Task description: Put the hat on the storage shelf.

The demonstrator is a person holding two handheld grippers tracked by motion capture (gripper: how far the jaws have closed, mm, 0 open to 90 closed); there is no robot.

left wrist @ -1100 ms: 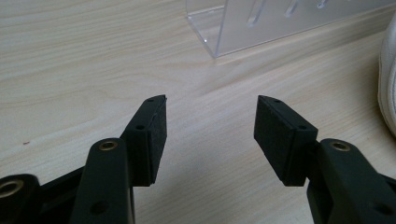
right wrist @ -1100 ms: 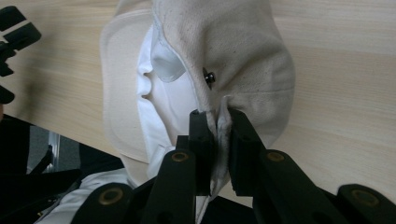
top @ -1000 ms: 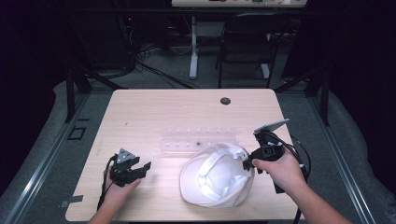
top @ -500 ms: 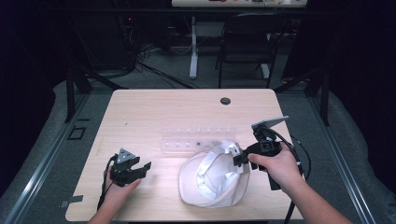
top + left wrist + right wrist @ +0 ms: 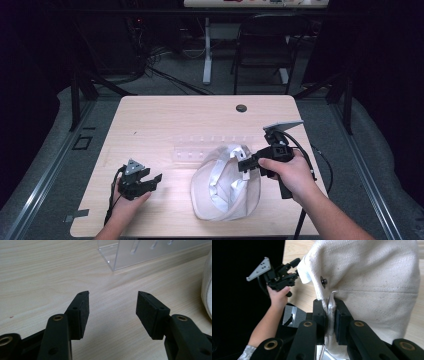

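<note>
A white fabric cap (image 5: 225,186) lies at the front middle of the wooden table (image 5: 170,117), tipped on its side so its inner straps show. My right gripper (image 5: 245,165) is shut on the cap's rim and holds that edge up. In the right gripper view the jaws (image 5: 330,315) pinch a fold of the cap (image 5: 374,277) just below a dark metal snap (image 5: 323,280). My left gripper (image 5: 152,181) rests on the table at the front left, open and holding nothing. Its pads (image 5: 82,312) stand wide apart over bare wood, with the cap's edge (image 5: 207,285) at the far right.
A clear acrylic rack (image 5: 200,149) with a row of slots lies behind the cap, and its corner (image 5: 140,252) shows ahead of the left gripper. A dark round grommet (image 5: 241,108) sits near the table's far edge. A chair (image 5: 265,45) stands beyond the table.
The right gripper has swung the cap's rim up and leftward, turning the cap from dome-up onto its side with the inside showing. The left gripper has stayed put.
</note>
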